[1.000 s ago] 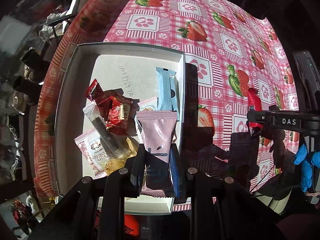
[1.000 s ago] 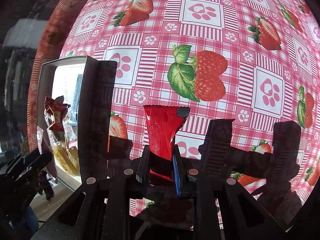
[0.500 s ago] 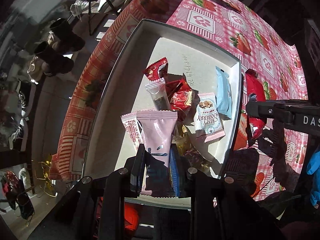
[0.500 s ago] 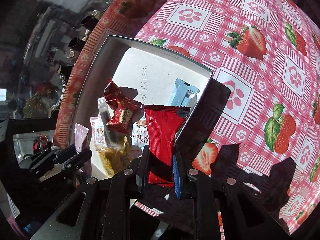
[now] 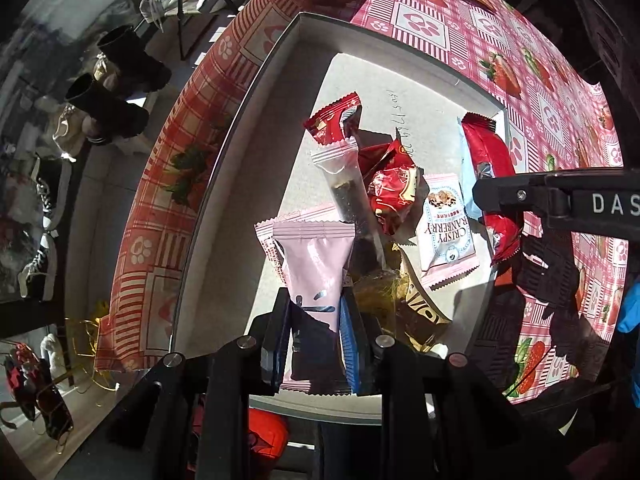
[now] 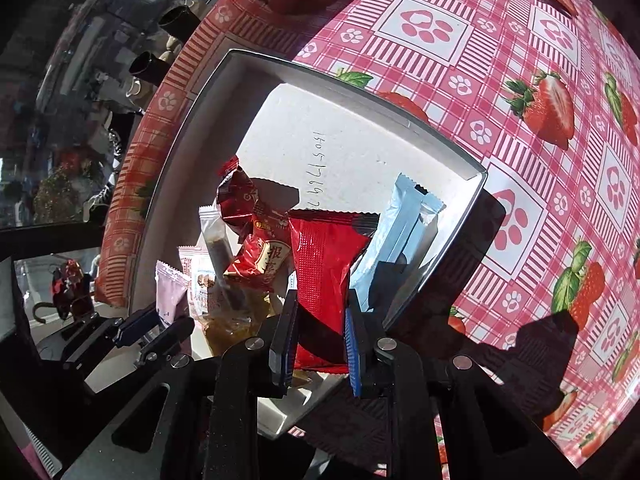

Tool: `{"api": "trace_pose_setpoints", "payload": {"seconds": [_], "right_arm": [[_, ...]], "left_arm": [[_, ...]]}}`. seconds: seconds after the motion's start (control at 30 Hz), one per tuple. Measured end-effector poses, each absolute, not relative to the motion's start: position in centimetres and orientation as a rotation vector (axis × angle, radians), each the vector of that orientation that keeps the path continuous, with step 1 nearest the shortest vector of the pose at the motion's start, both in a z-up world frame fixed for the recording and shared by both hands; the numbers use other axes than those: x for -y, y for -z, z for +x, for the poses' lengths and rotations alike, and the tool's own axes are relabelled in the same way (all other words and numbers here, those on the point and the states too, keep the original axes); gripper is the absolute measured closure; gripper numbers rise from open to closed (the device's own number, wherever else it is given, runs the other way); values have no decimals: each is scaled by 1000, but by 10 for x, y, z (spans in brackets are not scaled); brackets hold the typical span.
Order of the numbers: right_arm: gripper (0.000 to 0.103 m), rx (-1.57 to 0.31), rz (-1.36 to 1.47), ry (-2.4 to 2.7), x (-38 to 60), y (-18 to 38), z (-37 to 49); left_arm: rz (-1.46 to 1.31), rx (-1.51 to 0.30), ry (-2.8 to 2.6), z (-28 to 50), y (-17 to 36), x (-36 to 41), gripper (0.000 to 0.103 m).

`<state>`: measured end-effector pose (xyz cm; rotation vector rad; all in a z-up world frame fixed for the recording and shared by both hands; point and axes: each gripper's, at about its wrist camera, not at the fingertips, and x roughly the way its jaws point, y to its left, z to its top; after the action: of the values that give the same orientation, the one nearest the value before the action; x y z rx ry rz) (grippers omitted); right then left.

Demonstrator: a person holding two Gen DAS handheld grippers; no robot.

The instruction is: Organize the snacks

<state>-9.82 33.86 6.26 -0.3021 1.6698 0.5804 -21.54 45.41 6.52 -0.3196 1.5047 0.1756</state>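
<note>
In the left wrist view, the left tongs point straight down over the white box, which fills the middle of the frame on the strawberry-print table. Their pads are clamped on the lower end of a pink snack packet, which stands up between them at lower centre, above the box floor. Behind it in the box lie a clear packet with a dark bar, a crumpled red wrapper, a small red packet, a white cranberry packet and a pale blue packet by the right wall. The right tongs enter from the right edge of this frame, carrying a red snack packet above the box's right wall. A blue glove shows at the far right edge.

In the right wrist view, the right tongs point steeply down at lower centre, closed on the red snack packet, which hangs over the box's right side, in front of the pale blue packet. The left tongs with the pink snack packet sit at lower left of this frame.
</note>
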Motion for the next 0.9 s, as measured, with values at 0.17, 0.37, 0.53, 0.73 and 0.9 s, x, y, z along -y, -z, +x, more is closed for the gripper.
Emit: {"api": "trace_pose_setpoints", "payload": {"seconds": [0.17,0.37,0.53,0.73,0.9], "right_arm": [[59,-1717,-320,-567,-345,-49,-102],[21,-1697,-354,-557,-337,-57,-109],[3,-1693,-358,-537,-327,-66,-112],[0,-1652,-341,-525,-312,-79,-118],[0,-1633,-339,-519,-307,-86,-125]], "left_arm": [[-295,-1514,-172,-213,-63,-450,56],[-282,-1493,-188,-212,-69,-447,23],[-211,-1502,-198,-209,-73,-440,23],[-184,-1496,-208,-211,-76,-434,22],[-191,-1481,-211,-210,-85,-429,22]]}}
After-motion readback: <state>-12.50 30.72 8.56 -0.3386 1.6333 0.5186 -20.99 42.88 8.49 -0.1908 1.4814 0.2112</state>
